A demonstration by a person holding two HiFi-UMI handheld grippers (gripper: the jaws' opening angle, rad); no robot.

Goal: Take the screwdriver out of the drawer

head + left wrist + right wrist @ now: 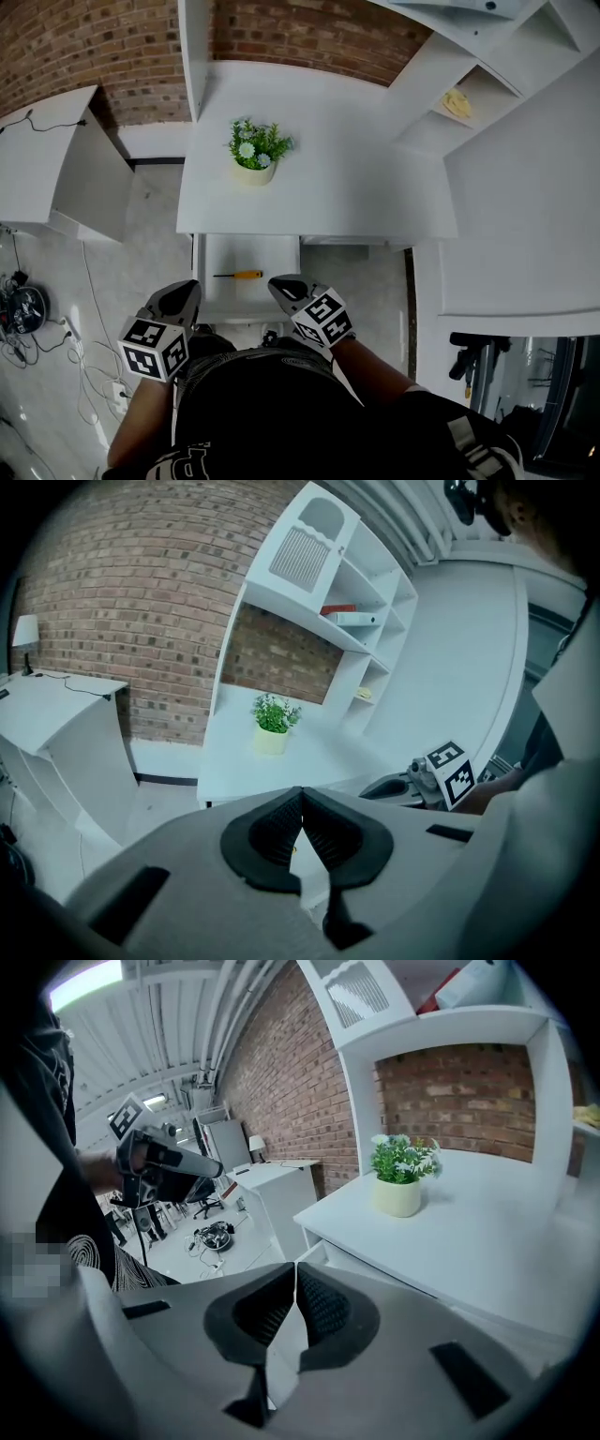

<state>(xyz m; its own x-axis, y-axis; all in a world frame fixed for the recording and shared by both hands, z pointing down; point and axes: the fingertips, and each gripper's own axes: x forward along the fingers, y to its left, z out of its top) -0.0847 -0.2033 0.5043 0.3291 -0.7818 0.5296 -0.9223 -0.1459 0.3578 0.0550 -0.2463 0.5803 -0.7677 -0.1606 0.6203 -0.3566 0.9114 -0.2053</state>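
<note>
Yellow-handled screwdriver (238,275) lies in the open drawer (272,251), clear of its walls; left gripper (191,285) and right gripper (275,281) flank it, both pressed together, empty.

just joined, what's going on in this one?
A person holds a gripper in each hand over an open drawer under the white desk. A yellow-handled screwdriver lies in it, untouched. The left gripper and right gripper hang near the drawer's front edge, both shut and empty.

Black shirt (267,403) with white print; grey left hand-held gripper (190,287) and right hand-held gripper (277,282), each bearing black-and-white marker cubes (155,347).
</note>
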